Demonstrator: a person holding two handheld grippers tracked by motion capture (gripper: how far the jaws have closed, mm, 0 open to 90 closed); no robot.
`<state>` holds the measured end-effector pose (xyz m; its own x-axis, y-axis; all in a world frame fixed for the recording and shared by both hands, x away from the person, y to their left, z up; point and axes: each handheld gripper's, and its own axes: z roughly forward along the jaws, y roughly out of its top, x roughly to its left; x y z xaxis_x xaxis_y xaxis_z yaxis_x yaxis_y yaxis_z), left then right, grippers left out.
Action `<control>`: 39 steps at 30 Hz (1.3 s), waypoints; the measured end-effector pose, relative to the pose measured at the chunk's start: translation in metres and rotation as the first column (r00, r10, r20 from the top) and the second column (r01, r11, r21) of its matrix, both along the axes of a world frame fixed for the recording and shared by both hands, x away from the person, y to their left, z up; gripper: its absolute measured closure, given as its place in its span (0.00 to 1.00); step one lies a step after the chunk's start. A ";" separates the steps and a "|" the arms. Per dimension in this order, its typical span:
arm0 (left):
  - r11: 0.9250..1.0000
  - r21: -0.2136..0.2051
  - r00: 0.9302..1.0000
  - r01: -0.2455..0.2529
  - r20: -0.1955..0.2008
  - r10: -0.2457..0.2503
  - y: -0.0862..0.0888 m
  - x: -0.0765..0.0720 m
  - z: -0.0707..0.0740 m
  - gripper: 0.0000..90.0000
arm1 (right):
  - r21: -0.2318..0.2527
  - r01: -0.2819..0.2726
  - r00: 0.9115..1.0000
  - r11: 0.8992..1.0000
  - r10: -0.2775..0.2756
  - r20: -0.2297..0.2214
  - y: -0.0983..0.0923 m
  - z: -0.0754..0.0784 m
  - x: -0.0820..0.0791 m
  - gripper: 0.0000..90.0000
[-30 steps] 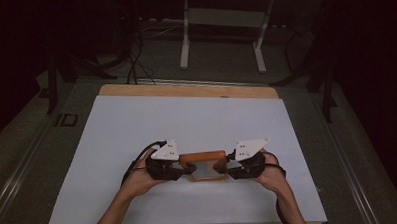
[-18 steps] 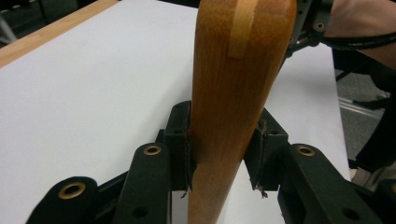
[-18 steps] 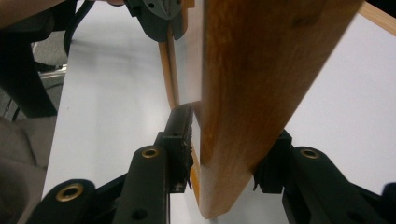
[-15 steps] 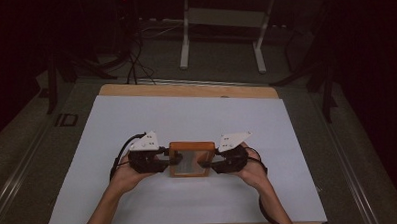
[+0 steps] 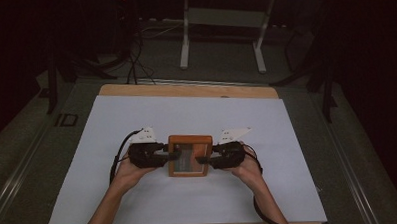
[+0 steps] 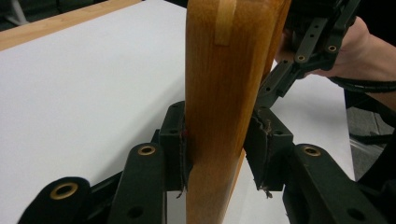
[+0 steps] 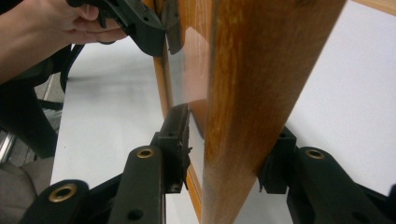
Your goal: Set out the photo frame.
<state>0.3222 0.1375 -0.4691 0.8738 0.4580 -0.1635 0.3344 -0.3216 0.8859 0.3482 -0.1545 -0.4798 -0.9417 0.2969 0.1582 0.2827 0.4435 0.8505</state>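
A wooden picture frame [image 5: 190, 155] with a glass front sits between my two grippers over the white sheet, its face tipped up toward the high view. My left gripper [image 5: 170, 155] holds its left side, and both pads touch the wood [image 6: 219, 93] though the jaws have just been opening. My right gripper [image 5: 204, 159] straddles the right side. Its jaws have also just been opening, and one pad [image 7: 180, 135] stands a little off the wood [image 7: 261, 93]. The left gripper view shows the right gripper [image 6: 303, 51] farther off, and the right gripper view shows the left gripper [image 7: 140, 23].
The white sheet [image 5: 137, 124] covers a wooden table whose far edge [image 5: 185, 90] shows bare wood. Beyond it stand a pale metal stand [image 5: 221, 36] and floor cables [image 5: 134, 59]. Both forearms enter from the bottom.
Both hands have moved left with the frame. The frame has tipped from showing a thin edge to showing its whole face.
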 end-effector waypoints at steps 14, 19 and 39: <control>0.996 -0.041 0.997 -0.076 -0.013 0.075 0.002 0.007 -0.006 0.66 | 0.026 0.055 0.998 0.998 -0.053 -0.046 0.004 -0.006 0.008 0.65; 0.995 -0.051 0.996 -0.087 -0.028 0.085 0.002 0.009 -0.010 0.66 | 0.033 0.065 0.996 0.997 -0.063 -0.056 0.005 -0.008 0.011 0.64; 0.983 -0.113 0.987 -0.146 -0.077 0.138 0.002 0.020 -0.023 0.64 | 0.057 0.129 0.989 0.990 -0.124 -0.075 0.006 -0.015 0.018 0.61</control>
<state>0.3418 0.1394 -0.4922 0.7861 0.5506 -0.2811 0.4302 -0.1608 0.8883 0.3662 -0.1485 -0.4950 -0.8830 0.4005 0.2448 0.3938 0.3482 0.8507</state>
